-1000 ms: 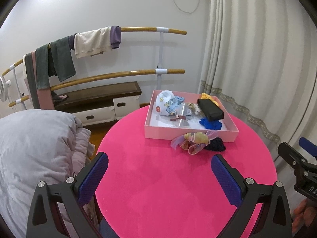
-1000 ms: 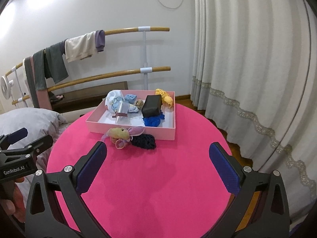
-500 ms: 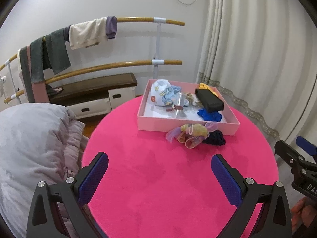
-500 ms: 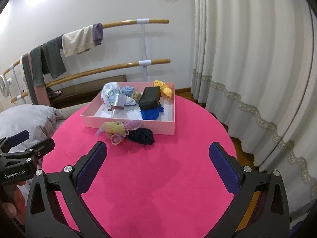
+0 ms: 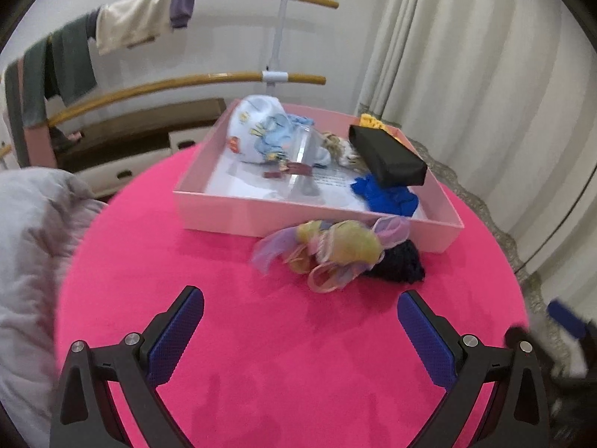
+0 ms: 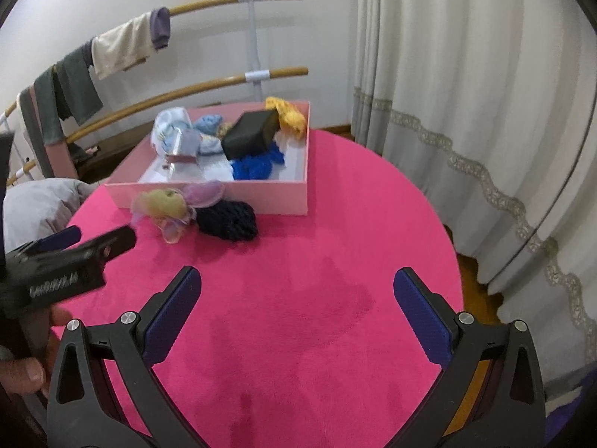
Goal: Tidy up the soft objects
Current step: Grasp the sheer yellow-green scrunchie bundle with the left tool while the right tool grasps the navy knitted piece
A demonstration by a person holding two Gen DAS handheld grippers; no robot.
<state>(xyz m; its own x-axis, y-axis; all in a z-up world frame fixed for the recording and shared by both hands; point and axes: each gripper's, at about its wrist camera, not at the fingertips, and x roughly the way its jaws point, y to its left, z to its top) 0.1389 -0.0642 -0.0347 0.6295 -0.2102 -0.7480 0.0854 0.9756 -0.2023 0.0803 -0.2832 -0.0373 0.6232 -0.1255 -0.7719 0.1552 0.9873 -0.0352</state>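
Note:
A shallow pink box (image 5: 309, 216) (image 6: 238, 190) stands on the far half of the round pink table (image 5: 283, 343) (image 6: 321, 283). It holds a white printed cloth (image 5: 253, 134), a blue scrunchie (image 5: 388, 194) (image 6: 255, 166), a black case (image 5: 388, 156) (image 6: 250, 132) and a yellow piece (image 6: 287, 114). In front of the box lie a yellow and lilac scrunchie bundle (image 5: 332, 250) (image 6: 171, 205) and a dark knitted scrunchie (image 5: 395, 265) (image 6: 227, 218). My left gripper (image 5: 300, 330) is open just short of the bundle. My right gripper (image 6: 296, 308) is open over bare table.
A rail with hanging clothes (image 5: 127, 26) (image 6: 123, 46) stands along the back wall. Curtains (image 5: 466, 74) (image 6: 466, 74) hang at the right. A grey duvet (image 5: 33, 246) lies left of the table. The left gripper (image 6: 63, 261) and a hand show at the left of the right wrist view.
Both grippers have moved forward and down toward the box and the scrunchies. The left gripper has come much closer to the bundle. Jaws stay open.

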